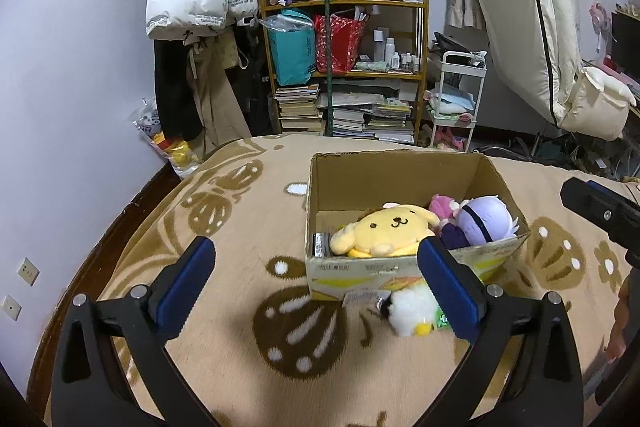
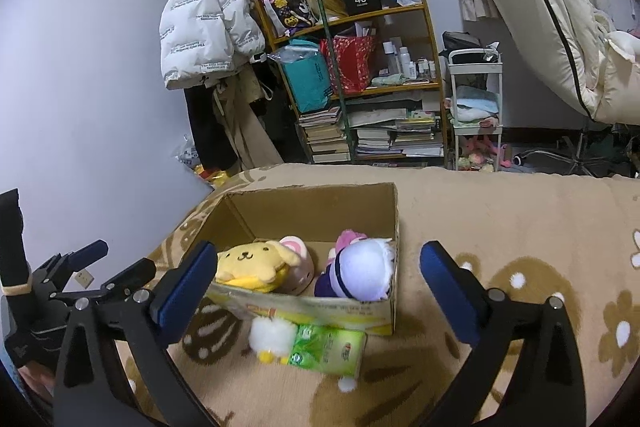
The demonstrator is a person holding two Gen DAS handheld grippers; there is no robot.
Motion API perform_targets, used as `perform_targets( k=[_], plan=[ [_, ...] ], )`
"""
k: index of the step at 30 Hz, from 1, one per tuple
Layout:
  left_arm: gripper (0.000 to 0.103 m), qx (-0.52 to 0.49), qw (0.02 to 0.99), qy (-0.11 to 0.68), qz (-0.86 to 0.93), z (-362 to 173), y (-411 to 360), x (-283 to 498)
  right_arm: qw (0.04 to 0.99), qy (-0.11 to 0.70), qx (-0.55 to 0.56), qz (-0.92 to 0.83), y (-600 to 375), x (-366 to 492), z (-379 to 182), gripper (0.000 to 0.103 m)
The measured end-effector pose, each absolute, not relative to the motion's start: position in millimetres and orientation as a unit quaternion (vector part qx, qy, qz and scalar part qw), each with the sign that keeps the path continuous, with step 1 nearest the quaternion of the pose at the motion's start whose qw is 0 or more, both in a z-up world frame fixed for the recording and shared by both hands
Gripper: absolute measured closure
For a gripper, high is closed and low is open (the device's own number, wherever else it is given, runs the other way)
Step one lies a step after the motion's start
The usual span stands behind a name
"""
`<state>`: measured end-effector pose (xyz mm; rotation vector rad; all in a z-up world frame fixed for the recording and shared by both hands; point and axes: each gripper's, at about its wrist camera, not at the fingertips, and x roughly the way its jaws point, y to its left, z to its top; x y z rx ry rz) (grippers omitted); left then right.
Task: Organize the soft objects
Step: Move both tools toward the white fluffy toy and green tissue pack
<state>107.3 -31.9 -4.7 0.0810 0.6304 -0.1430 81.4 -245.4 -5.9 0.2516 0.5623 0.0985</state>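
**Both grippers wide apart and empty above the toy box**

In the left wrist view the left gripper [image 1: 316, 283] fills the lower part of the frame, angled downward toward the patterned blanket [image 1: 224, 211]. Its blue pads [image 1: 188, 287] stand far apart with nothing between them. At the right edge of that frame the dark body of the right gripper [image 1: 600, 215] juts in, with part of a hand [image 1: 620, 323] below it.

In the right wrist view the right gripper [image 2: 318, 287] is tilted down in the same way, jaws spread wide and holding nothing. The left gripper shows at the lower left of that frame, gripped by a gloved hand [image 2: 24, 311].

The cardboard box [image 1: 400, 171] sits open at mid-frame on the blanket. Inside it lie a yellow dog plush [image 1: 390, 231] on the left, a pink plush [image 1: 442, 205] behind it, and a purple-headed plush [image 1: 482, 223] on the right against the wall. Outside, touching the box's near wall, rest a white and yellow plush [image 2: 270, 337] and a green tissue pack [image 2: 330, 349], side by side on the blanket.
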Motion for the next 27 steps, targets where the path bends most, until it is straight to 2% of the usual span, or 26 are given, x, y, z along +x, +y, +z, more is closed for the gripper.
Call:
perform_targets(
  k=[11,27],
  plan=[
    [0.003,0.039,0.943,0.322,-0.07,-8.7,-24.5,79.7,0.951,0.275,0.137,0.032,-247.3,52.0,-5.6,0.0],
    [0.003,0.033,0.936,0.342,-0.076,-28.3,-28.2,95.8,0.928,0.326,0.179,0.02,-265.6,67.5,-39.3,0.0]
  ],
)
